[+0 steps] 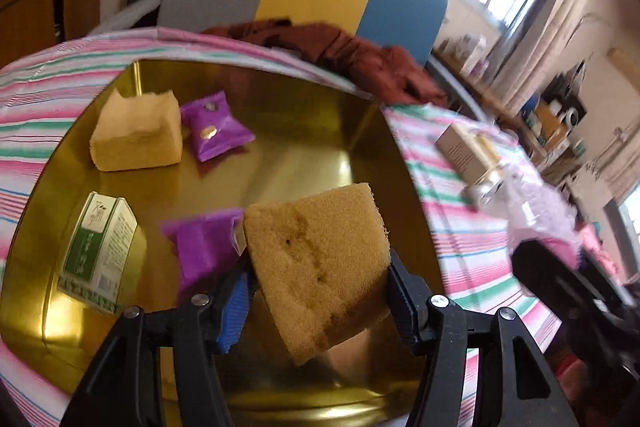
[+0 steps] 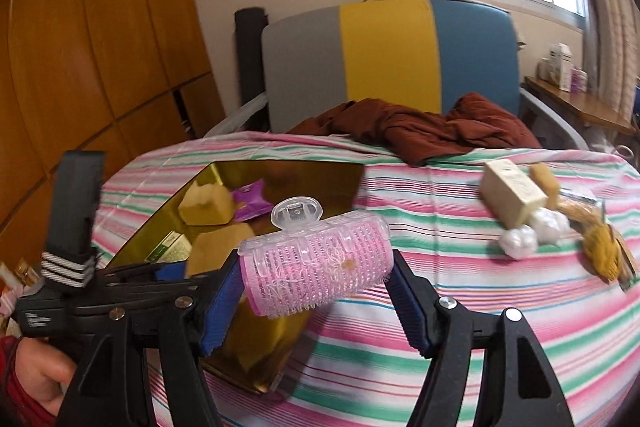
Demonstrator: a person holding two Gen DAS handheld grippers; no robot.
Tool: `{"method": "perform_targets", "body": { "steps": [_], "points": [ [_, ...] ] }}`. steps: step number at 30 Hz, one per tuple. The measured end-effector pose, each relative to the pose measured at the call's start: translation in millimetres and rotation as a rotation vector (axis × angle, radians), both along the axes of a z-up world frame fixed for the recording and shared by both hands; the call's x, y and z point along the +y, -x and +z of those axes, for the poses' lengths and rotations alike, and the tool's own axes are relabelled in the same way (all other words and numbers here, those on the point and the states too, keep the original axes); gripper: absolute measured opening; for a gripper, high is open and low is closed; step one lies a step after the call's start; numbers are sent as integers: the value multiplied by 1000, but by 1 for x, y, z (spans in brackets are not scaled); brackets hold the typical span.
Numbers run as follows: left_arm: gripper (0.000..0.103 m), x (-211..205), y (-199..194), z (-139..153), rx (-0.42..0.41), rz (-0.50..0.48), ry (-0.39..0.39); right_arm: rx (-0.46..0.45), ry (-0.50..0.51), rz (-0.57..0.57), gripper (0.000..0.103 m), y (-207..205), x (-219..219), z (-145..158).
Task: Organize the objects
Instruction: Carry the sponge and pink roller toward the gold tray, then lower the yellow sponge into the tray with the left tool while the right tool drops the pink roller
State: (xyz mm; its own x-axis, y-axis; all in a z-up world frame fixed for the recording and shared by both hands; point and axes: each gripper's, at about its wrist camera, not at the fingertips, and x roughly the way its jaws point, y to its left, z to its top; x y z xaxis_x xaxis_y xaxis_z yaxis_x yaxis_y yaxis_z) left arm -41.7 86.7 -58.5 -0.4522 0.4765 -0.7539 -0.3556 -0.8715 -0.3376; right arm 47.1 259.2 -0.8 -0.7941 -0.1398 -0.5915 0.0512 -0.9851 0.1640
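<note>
Left tongs (image 1: 318,301) clenched a yellow sponge (image 1: 320,267) above the gold tray (image 1: 320,131), right tongs (image 2: 316,291) gripped a pink hair roller (image 2: 316,265) over the striped counter (image 2: 480,307)

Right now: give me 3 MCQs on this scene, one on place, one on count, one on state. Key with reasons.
1. Where does the green-and-white box lie?
A. in the gold tray
B. on the chair
C. on the striped cloth

2. How many purple packets lie in the tray?
A. one
B. two
C. four

3. What does the right gripper hold?
A. nothing
B. a sponge
C. a pink hair roller

Key: A, the box rests on the tray's floor; B, two packets show; C, both pads press the roller's ends.
</note>
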Motion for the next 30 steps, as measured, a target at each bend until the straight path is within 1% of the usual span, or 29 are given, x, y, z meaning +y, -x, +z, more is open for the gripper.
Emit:
{"method": "perform_targets", "body": {
  "steps": [4,9,12,15,17,18,20,22,25,27,30],
  "points": [
    [61,1,17,-6,-26,1,54,-18,-21,28,70,21,-13,2],
    [61,-2,35,-11,-37,40,108,-61,-30,45,70,59,-20,-1],
    [61,-4,43,-13,-28,72,148,-92,-23,38,70,86,-19,-7],
    [61,-5,50,-16,-44,79,176,-125,-19,45,70,109,-19,-14],
    [61,-3,54,-20,-64,95,238,-147,-39,60,70,123,-21,-20],
    [62,-2,56,-20,-77,96,230,-159,-46,71,71,129,-23,-22],
    [68,-4,58,-20,-93,102,186,-196,-47,94,71,145,-25,-29],
    [85,-4,57,-18,-88,114,198,-232,-39,88,71,157,-23,-35],
    [87,-7,50,-13,-61,133,203,-261,-36,43,71,164,-17,-38],
    [88,-10,46,-12,-58,143,180,-219,-5,29,71,156,-10,-31],
    [96,-12,38,-7,-52,173,161,-173,42,12,71,140,-2,-22]
  ]
}}
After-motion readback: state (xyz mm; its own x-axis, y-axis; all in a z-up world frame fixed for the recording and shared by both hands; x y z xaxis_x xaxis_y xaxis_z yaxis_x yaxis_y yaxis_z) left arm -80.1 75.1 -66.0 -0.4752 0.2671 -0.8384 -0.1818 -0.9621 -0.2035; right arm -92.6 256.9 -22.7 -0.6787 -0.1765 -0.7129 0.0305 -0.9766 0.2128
